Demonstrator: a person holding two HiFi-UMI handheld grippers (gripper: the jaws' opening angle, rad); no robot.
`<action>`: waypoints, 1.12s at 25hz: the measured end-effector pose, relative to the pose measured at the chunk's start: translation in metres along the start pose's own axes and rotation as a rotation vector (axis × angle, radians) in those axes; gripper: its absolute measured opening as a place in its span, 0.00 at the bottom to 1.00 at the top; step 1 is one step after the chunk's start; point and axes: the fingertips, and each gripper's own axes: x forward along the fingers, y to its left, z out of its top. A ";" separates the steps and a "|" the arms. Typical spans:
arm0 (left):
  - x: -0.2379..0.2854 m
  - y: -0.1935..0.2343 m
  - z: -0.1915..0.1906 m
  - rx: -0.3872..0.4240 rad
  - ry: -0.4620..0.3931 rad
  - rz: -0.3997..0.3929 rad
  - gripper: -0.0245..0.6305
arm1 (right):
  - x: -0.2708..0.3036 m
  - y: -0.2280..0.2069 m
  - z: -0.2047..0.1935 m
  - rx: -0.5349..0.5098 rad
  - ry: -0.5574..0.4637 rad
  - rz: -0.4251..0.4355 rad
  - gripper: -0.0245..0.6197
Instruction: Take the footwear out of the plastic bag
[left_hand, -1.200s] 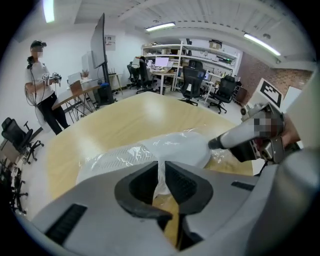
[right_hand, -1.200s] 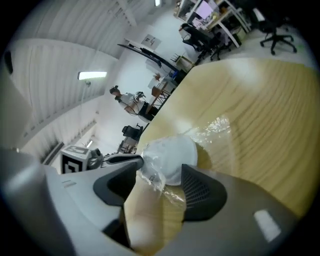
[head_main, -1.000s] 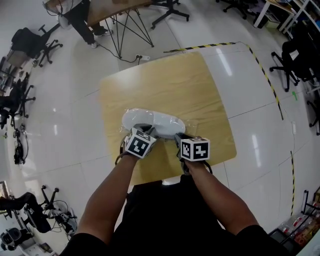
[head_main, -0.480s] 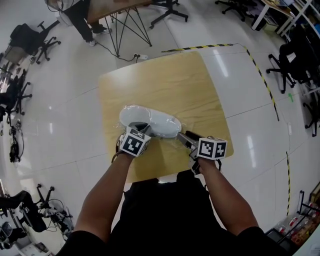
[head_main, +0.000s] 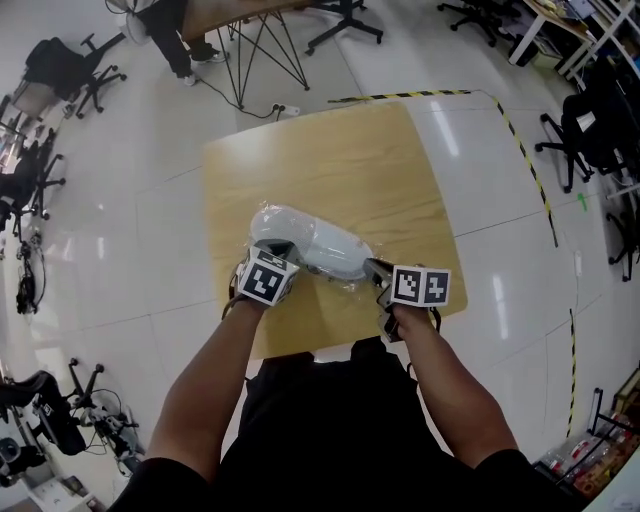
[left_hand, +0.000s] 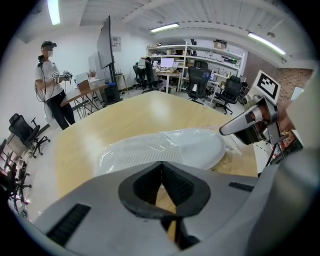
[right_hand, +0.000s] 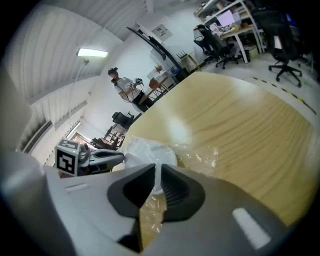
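Before me stands a light wooden table (head_main: 340, 160) with rounded corners, on a glossy white floor (head_main: 130, 250). Directly on its top lies one clear, crumpled plastic bag (right_hand: 200, 156), with white footwear (head_main: 305, 238) inside it.

- Shoe (head_main: 312, 240): near end hidden under the left gripper (head_main: 274, 250), whose jaws have just closed; whether plastic bag (head_main: 343, 284) lies between them cannot be told
- Table (head_main: 330, 160): near edge covered by the person's arms (head_main: 215, 385)

Bright ceiling striplights (left_hand: 165, 26), glare on floor (head_main: 452, 128), fisheye edges.
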 end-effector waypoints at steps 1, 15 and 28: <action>-0.002 0.003 -0.001 -0.010 -0.007 0.007 0.05 | -0.004 -0.002 -0.004 0.023 0.005 0.023 0.10; 0.020 -0.038 0.011 0.292 0.037 -0.058 0.11 | -0.030 -0.028 -0.024 0.113 -0.003 0.034 0.04; 0.019 -0.044 0.008 0.259 0.025 -0.104 0.10 | -0.015 -0.005 -0.029 -0.761 0.181 -0.192 0.09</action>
